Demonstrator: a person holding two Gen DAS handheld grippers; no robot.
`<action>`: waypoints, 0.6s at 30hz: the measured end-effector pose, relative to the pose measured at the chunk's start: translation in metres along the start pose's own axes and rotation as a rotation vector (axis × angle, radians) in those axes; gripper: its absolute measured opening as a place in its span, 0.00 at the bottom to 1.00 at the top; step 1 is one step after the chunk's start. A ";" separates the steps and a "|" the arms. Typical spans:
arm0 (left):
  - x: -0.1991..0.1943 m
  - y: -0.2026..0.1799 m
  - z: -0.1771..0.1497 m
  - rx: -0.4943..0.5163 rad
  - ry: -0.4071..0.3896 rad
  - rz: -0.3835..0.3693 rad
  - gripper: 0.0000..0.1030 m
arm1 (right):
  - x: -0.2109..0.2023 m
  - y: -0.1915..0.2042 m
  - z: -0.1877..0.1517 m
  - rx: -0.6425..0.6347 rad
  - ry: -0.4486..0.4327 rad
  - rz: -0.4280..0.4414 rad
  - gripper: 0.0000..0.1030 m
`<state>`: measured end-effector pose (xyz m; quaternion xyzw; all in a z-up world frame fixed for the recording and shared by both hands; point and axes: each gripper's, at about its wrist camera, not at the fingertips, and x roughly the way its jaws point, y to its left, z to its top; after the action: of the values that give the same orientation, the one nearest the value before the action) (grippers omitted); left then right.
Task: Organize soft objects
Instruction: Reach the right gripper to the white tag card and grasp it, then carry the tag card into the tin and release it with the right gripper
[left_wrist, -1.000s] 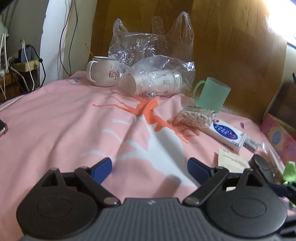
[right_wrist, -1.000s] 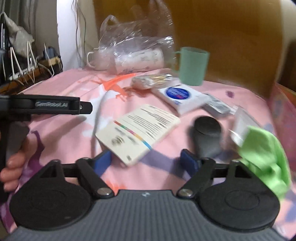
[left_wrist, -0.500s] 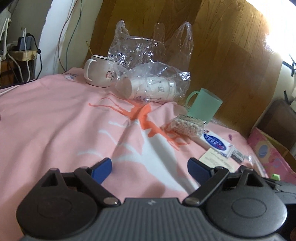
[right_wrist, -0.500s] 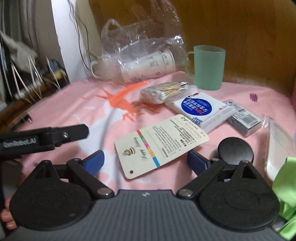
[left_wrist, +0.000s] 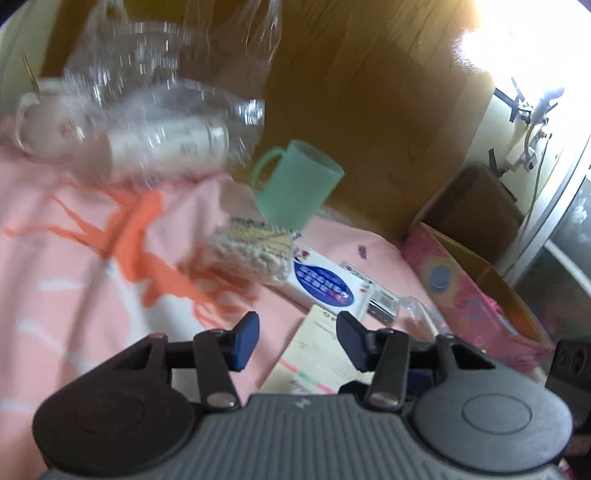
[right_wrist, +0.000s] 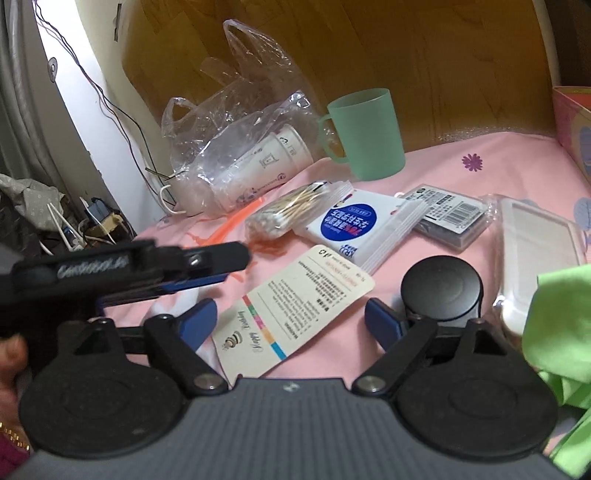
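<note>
A white paper card (right_wrist: 295, 310) with coloured stripes lies on the pink sheet (right_wrist: 480, 173); it also shows in the left wrist view (left_wrist: 321, 354). My right gripper (right_wrist: 290, 319) is open and empty right over the card. My left gripper (left_wrist: 297, 338) is partly closed, holds nothing, and hovers by the card's left edge; it also shows in the right wrist view (right_wrist: 207, 266). A green cloth (right_wrist: 557, 332) lies at the right. A bag of cotton swabs (right_wrist: 291, 214), a blue-and-white tissue pack (right_wrist: 354, 225) and a clear plastic bag (right_wrist: 236, 140) with paper cups lie behind.
A green mug (right_wrist: 365, 133) stands by the wooden headboard (right_wrist: 406, 55). A black round lid (right_wrist: 441, 291), a dark barcoded box (right_wrist: 448, 218) and a clear flat case (right_wrist: 532, 251) lie at the right. A pink box (left_wrist: 476, 291) stands at the far right. Cables hang at the left.
My left gripper has swung right toward the card and its jaws have narrowed. My right gripper has moved closer over the card and stayed open.
</note>
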<state>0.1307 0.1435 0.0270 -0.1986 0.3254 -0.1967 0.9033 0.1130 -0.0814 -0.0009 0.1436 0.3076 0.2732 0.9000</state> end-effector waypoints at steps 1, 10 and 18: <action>0.006 0.005 -0.001 -0.031 0.027 -0.029 0.45 | 0.001 0.001 0.000 -0.005 0.002 -0.004 0.72; 0.009 0.012 -0.015 -0.113 0.068 -0.106 0.42 | 0.008 -0.007 -0.001 0.018 0.033 0.046 0.36; -0.031 -0.001 -0.057 -0.227 0.024 -0.082 0.38 | -0.007 0.010 -0.012 -0.067 0.052 0.021 0.36</action>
<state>0.0703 0.1442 0.0031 -0.3106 0.3480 -0.1979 0.8621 0.0964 -0.0765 -0.0023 0.1097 0.3199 0.2966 0.8931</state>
